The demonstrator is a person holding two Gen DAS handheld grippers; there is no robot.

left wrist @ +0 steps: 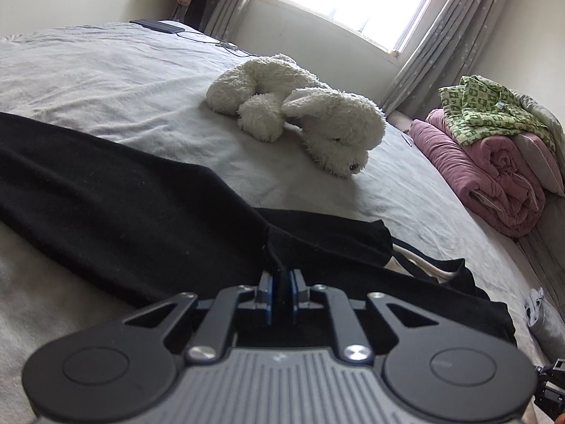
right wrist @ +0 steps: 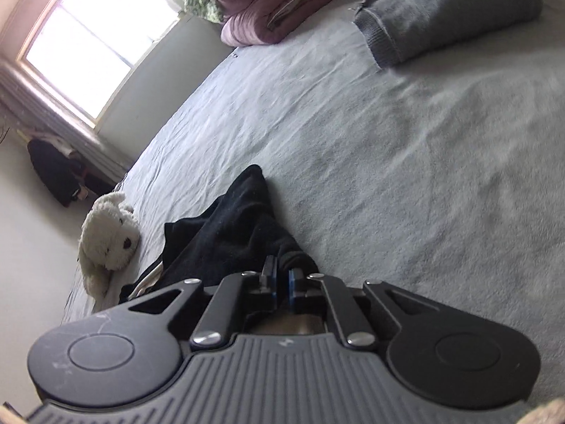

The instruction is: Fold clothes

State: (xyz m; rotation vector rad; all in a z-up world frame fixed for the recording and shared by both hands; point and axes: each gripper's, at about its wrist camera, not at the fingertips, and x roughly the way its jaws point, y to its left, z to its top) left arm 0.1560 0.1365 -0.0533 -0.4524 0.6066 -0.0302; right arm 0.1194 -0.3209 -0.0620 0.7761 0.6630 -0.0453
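Left wrist view: a black garment (left wrist: 116, 194) is spread across a grey bed (left wrist: 106, 77), and a fold of it is pinched between the closed blue pads of the left gripper (left wrist: 281, 291). A white plush dog (left wrist: 300, 116) is seen beyond it — with pink bedding (left wrist: 494, 169) piled near the window. In the right wrist view, the right gripper (right wrist: 280, 281) is clamped on another bunched part of the garment — a grey pillow (right wrist: 448, 10) lies well apart.
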